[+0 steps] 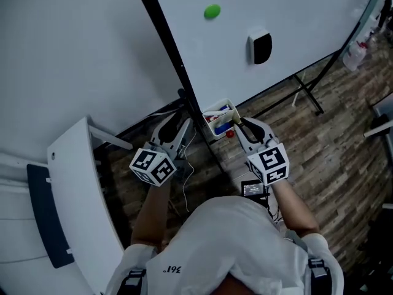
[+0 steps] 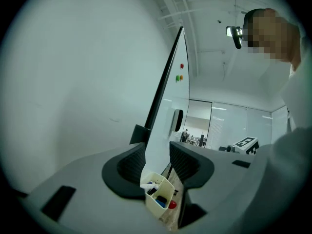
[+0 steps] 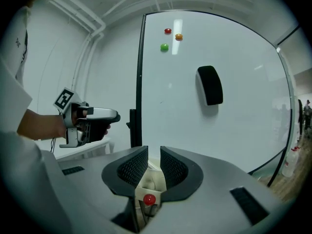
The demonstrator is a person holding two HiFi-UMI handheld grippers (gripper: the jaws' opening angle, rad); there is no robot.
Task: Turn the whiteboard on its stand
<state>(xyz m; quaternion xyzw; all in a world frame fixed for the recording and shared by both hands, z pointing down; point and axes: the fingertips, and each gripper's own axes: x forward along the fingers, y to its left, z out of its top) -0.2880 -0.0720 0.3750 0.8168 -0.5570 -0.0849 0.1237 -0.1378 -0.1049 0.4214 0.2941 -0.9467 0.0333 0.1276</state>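
The whiteboard (image 1: 276, 17) stands on its black stand, and its black side frame (image 1: 172, 48) runs toward me. A black eraser (image 1: 260, 47) and a green magnet (image 1: 212, 11) stick to its face. A small white pen tray (image 1: 219, 117) hangs at the near corner. My left gripper (image 1: 178, 126) is open, and the board's edge (image 2: 168, 111) and the tray (image 2: 158, 191) show in its gap without touching the pads. My right gripper (image 1: 241, 126) reaches the tray's right end. Its jaws (image 3: 154, 162) stand close together, seemingly pinching the tray's rim (image 3: 151, 182).
A white desk (image 1: 80, 183) with a dark blue panel stands at the left. The stand's legs (image 1: 307, 91) spread over the wood floor at the right, near a spray bottle (image 1: 355, 57). A cable (image 1: 184, 183) and a small black device (image 1: 252, 188) lie by my feet.
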